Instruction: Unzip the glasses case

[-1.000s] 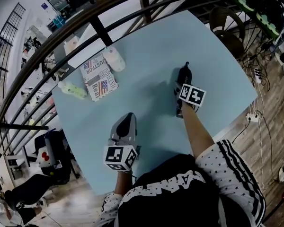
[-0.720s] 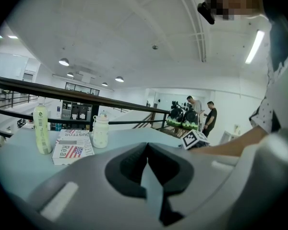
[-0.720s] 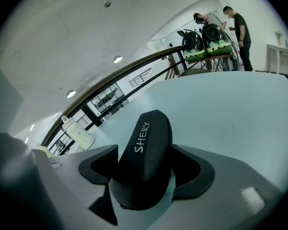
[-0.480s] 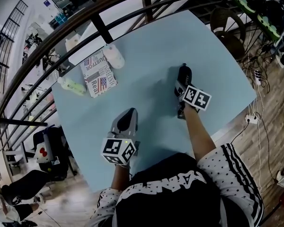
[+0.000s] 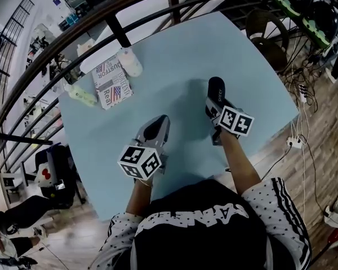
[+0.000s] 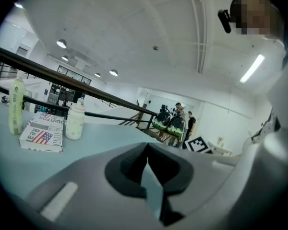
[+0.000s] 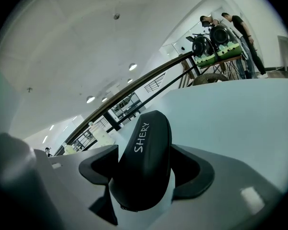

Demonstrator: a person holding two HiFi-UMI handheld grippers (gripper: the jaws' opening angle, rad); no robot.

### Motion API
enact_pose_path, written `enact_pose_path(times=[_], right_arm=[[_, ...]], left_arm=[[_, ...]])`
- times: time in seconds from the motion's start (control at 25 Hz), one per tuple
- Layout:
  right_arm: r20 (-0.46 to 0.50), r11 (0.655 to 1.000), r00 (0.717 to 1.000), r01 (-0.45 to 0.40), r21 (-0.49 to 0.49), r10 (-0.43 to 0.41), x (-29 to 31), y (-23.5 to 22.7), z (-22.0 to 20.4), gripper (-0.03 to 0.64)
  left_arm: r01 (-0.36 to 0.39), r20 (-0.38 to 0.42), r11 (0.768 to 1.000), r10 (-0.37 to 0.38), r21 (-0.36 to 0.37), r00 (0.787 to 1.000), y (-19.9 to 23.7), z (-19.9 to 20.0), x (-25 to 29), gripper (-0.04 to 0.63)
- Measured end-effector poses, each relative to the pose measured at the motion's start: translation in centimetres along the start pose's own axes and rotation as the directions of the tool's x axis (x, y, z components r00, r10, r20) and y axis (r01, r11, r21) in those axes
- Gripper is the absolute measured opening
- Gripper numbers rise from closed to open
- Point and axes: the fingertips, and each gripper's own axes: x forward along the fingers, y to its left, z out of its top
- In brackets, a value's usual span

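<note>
The black glasses case [image 5: 216, 90], printed "SHERY", is held above the light blue table [image 5: 174, 55]. My right gripper [image 5: 214, 104] is shut on its near end. In the right gripper view the case [image 7: 144, 157] stands up between the jaws of the right gripper [image 7: 146, 176] and hides the gap. I cannot see its zip. My left gripper [image 5: 156, 129] hovers to the left of the case, apart from it. In the left gripper view the left gripper [image 6: 147, 159] has its pads together with nothing between them.
At the table's far left lie a newsprint-patterned box [image 5: 111, 82], a white bottle [image 5: 129, 62] and a pale green bottle [image 5: 81, 95]. A dark railing [image 5: 118, 32] runs behind the table. A round chair [image 5: 268, 30] stands at the far right corner.
The case has turned in the right gripper, so its broad top now faces the head camera. The left gripper has drifted slightly right, toward the case.
</note>
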Motion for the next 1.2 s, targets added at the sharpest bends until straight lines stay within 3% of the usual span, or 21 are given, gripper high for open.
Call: enact_pose_path(times=[0.24, 0.4, 0.68, 0.96, 1.2], right_arm=[[-0.026, 0.987, 0.991, -0.136, -0.09, 0.134, -2.0, 3.1, 0.3, 0.347], [-0.076, 0.943, 0.962, -0.273, -0.192, 0.263, -2.9, 7.3, 0.3, 0.347], [-0.192, 0.801, 0.861, -0.509, -0.316, 0.471, -4.7, 14.5, -1.5, 0.347], [-0.332, 0.638, 0.737, -0.676, -0.369, 0.589, -6.5, 18.7, -4.8, 0.347], [-0.395, 0.526, 0.651, -0.758, -0.387, 0.648, -8.1, 20.8, -6.3, 0.347]], left_arm=[[0.006, 0.052, 0.994, 0.0, -0.107, 0.999, -1.1, 0.2, 0.3, 0.0], [-0.027, 0.08, 0.987, 0.04, -0.16, 0.996, -0.7, 0.5, 0.0, 0.0], [-0.065, 0.098, 0.966, 0.092, -0.252, 0.991, 0.1, 0.4, -1.0, 0.0], [-0.076, 0.131, 0.943, 0.124, -0.324, 0.984, 0.2, 0.8, -2.2, 0.0], [-0.108, 0.139, 0.933, 0.164, -0.343, 0.977, 0.0, 0.7, -3.2, 0.0]])
